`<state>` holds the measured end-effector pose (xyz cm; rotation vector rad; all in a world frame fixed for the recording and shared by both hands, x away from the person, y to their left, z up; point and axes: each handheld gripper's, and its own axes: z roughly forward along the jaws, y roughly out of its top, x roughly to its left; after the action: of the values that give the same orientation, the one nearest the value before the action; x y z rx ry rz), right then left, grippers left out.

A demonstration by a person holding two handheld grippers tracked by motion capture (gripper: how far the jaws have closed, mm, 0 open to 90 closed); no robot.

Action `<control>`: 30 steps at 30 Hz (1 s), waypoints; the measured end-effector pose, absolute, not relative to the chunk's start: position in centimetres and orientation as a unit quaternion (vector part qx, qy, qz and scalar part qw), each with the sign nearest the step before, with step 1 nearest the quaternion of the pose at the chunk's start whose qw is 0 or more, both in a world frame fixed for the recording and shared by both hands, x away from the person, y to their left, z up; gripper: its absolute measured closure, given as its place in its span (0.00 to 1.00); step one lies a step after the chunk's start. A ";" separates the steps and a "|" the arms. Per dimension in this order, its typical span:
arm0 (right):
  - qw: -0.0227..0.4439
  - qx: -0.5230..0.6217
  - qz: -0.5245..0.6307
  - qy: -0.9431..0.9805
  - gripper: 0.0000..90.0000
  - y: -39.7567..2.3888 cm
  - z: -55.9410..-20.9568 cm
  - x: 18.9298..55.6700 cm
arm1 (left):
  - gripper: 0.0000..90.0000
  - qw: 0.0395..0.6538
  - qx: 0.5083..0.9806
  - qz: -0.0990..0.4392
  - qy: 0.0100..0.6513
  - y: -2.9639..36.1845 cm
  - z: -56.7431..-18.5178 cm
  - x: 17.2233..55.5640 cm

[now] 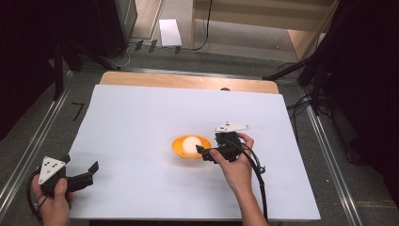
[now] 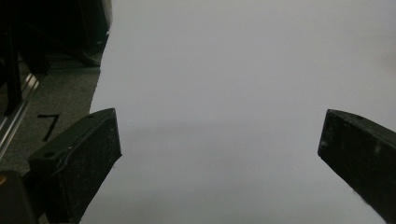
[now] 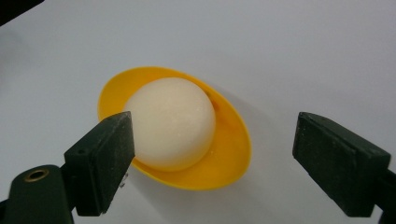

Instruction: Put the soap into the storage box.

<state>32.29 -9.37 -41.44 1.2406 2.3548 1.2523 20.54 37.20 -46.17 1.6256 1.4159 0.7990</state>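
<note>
A small orange bowl (image 1: 179, 144) sits near the middle of the white sheet, and a pale cream ball (image 1: 191, 144) rests inside it. The right gripper view shows the ball (image 3: 170, 122) filling most of the bowl (image 3: 231, 151). My right gripper (image 1: 202, 151) is just right of the bowl, pointing left at it, jaws open and wide apart (image 3: 212, 158) with nothing held. My left gripper (image 1: 91, 170) lies at the front left of the sheet, open (image 2: 219, 149) over bare white paper.
The white sheet (image 1: 141, 113) covers a wooden table (image 1: 188, 81). Dark stands and cables surround the table on the floor. A black cable (image 1: 259, 181) trails from the right gripper toward the front edge.
</note>
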 end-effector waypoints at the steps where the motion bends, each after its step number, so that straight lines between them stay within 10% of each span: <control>1: 0.101 0.421 0.425 0.795 0.15 -9.6 -41.5 32.3 | 0.00 0.409 0.645 0.317 0.562 37.2 -46.2 20.5; 30: 0.123 0.455 0.428 0.771 0.15 -15.7 -42.2 31.0 | 0.00 0.409 0.643 0.318 0.564 37.2 -46.2 20.6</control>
<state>31.05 -15.72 -42.15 1.3270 2.2494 1.2470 20.55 37.20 -46.19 1.6197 1.4211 0.8003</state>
